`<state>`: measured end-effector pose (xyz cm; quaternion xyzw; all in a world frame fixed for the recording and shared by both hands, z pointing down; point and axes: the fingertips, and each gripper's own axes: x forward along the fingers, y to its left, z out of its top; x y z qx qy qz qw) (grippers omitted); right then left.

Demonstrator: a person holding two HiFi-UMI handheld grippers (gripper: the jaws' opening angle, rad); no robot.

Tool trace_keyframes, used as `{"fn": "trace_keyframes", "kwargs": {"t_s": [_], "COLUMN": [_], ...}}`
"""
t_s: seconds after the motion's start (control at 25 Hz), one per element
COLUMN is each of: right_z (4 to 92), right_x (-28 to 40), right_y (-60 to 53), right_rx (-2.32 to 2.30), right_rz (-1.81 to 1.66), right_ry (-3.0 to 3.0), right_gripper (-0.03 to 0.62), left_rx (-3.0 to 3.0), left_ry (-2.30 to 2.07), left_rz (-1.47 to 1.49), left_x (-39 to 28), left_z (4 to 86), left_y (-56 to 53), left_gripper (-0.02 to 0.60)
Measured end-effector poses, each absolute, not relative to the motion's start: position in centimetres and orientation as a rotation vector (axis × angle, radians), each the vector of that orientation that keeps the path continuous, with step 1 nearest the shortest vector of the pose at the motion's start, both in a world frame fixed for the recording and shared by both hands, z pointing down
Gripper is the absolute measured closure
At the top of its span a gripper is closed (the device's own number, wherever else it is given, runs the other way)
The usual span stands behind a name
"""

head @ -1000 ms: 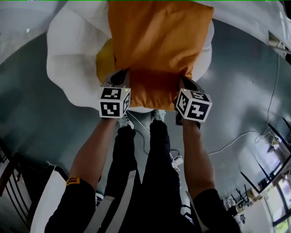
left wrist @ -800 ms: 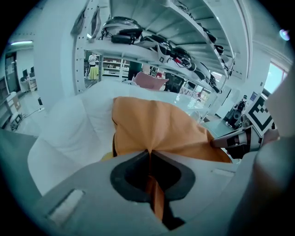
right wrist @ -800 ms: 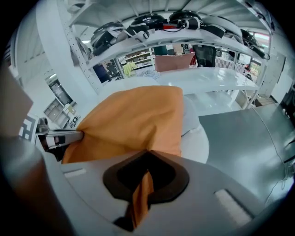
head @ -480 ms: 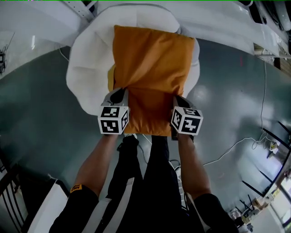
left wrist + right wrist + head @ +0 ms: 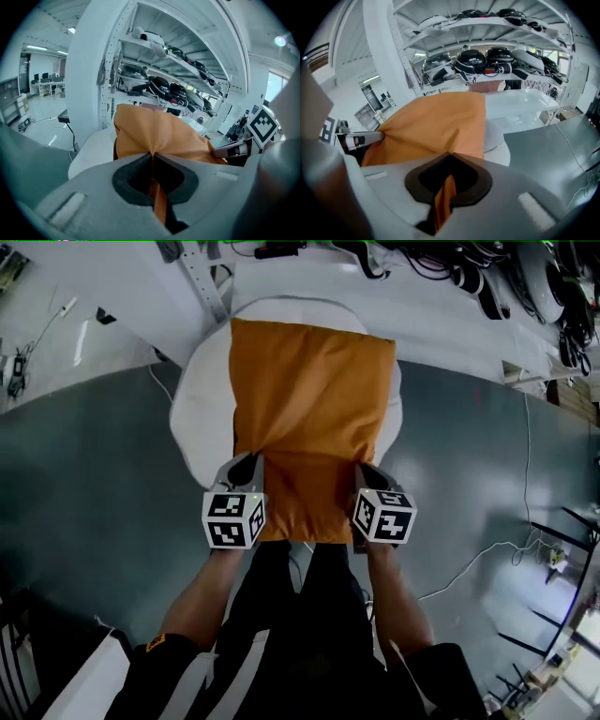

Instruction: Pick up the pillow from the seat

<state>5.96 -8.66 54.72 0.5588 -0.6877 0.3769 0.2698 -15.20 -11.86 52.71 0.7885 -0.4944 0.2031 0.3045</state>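
The floor (image 5: 94,484) of this room is dark grey-green, and a thin white cable (image 5: 487,549) lies on it at the right of the head view. At the bottom of that view are two legs in black trousers. A small yellow label (image 5: 156,644) sits on the left sleeve, but its writing is too small to read.

Both bare arms reach straight ahead, side by side. Each ends at a cube with black and white squares.

The left claw (image 5: 251,457) is pinched tight on the near edge of the orange pillow (image 5: 314,399). The right claw (image 5: 364,468) is pinched tight on the same edge, further right.

The pillow is in the middle of the view, over the round white seat (image 5: 202,418). I cannot tell if its far end touches the seat.

Behind are white shelves (image 5: 487,23) with dark helmets (image 5: 471,61).
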Motion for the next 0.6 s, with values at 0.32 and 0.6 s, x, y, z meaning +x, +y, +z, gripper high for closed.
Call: {"fn": "trace_keyframes", "kwargs": {"t_s": [0.32, 0.6], "right_z": [46.0, 40.5], "right_x": [2.5, 2.8], "right_y": [-4.4, -1.6], "right_rx": [1.521, 1.476], "right_rz": [0.952, 0.899], "right_ry": [-1.933, -2.015], "right_gripper": [0.585, 0.585], "left_rx": [2.134, 2.13], "left_ry": [-1.354, -1.424], "left_rz": [0.489, 0.421], "left_x": [-18.7, -18.5], "left_z": [43.7, 38.0], "left_y": [-7.4, -3.7], "left_gripper": [0.578, 0.578]}}
